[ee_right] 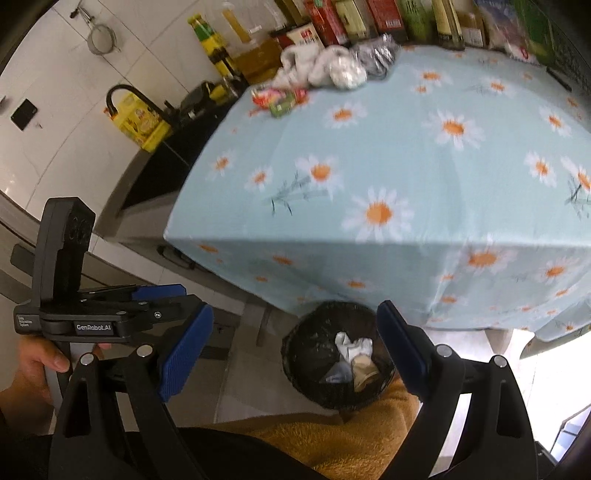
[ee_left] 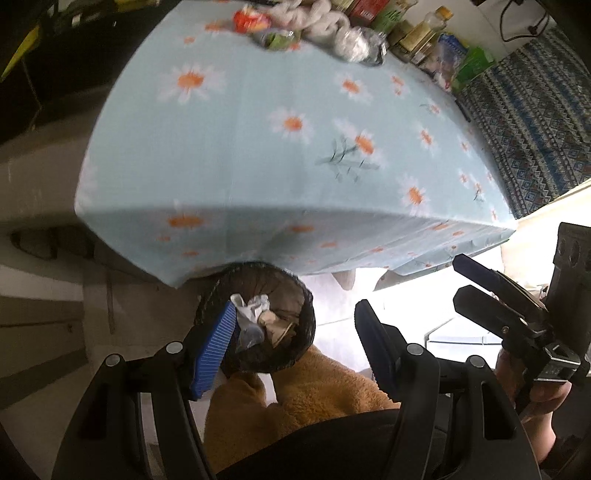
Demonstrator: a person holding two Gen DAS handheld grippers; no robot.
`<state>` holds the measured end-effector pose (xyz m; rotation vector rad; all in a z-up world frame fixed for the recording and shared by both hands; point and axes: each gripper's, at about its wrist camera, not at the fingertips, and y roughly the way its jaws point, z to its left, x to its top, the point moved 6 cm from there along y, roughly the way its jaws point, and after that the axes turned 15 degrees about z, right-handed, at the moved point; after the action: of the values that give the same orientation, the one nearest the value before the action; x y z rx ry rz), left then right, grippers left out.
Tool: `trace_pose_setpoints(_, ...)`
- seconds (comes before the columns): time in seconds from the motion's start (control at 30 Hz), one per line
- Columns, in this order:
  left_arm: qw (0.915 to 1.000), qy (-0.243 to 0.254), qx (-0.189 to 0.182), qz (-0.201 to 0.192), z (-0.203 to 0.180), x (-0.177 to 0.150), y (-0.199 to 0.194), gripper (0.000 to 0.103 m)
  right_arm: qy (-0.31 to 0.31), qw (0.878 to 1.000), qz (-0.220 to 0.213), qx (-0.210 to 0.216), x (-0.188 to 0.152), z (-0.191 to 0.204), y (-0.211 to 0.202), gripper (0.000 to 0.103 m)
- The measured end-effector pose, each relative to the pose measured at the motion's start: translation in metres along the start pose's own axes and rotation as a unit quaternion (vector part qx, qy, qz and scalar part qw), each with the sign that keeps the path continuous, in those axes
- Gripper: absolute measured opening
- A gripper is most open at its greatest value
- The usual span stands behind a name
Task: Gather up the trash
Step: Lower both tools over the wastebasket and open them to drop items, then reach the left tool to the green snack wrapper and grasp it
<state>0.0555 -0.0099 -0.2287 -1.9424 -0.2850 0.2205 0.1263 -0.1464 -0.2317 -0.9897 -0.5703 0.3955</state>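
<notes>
A black mesh trash bin (ee_left: 303, 295) (ee_right: 306, 350) stands on the floor under the table's near edge, with crumpled paper (ee_left: 255, 306) (ee_right: 352, 349) inside. More trash lies at the table's far side: a red and green wrapper (ee_left: 251, 20) (ee_right: 280, 99), crumpled white tissue (ee_left: 317, 22) (ee_right: 325, 68) and a foil ball (ee_left: 356, 46) (ee_right: 376, 55). My left gripper (ee_left: 295, 343) is open and empty above the bin. My right gripper (ee_right: 291, 350) is open and empty, also above the bin. The right gripper also shows in the left wrist view (ee_left: 465, 280).
The table carries a light blue daisy cloth (ee_left: 258, 147) (ee_right: 406, 166). Bottles and boxes (ee_right: 369, 18) line its far edge. A counter with a sink tap (ee_right: 129, 92) and a yellow oil jug (ee_right: 142, 123) is at the left. My orange-clad legs (ee_right: 332, 435) are below.
</notes>
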Motion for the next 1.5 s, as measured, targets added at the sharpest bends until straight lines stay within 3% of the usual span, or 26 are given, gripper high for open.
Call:
trace_pose_setpoints(0.47, 0.9982, 0.031, -0.007, -0.052, -0.024, 0.05, -0.042, 0.065, -0.008, 0.999, -0.036, -0.017, 0.05, -0.007, -0.026, 0.089)
trace_pose_setpoints(0.9, 0.9942, 0.035, 0.005, -0.102, -0.033, 0.121, -0.071, 0.065, -0.02, 0.997, -0.056, -0.051, 0.108, -0.04, -0.057, 0.089)
trace_pose_setpoints(1.27, 0.9943, 0.019, 0.033, -0.099, -0.028, 0.189, -0.054, 0.065, -0.017, 0.997, -0.045, -0.053, 0.143, -0.073, -0.057, 0.089)
trace_pose_setpoints(1.37, 0.9941, 0.011, 0.042, -0.099, -0.025, 0.205, -0.049, 0.079, -0.017, 0.998, -0.04, -0.054, 0.15, -0.082, -0.055, 0.089)
trace_pose_setpoints(1.5, 0.9938, -0.004, 0.052, -0.098, -0.016, 0.231, -0.04, 0.079, -0.022, 0.998, -0.033, -0.054, 0.158, -0.087, -0.05, 0.089)
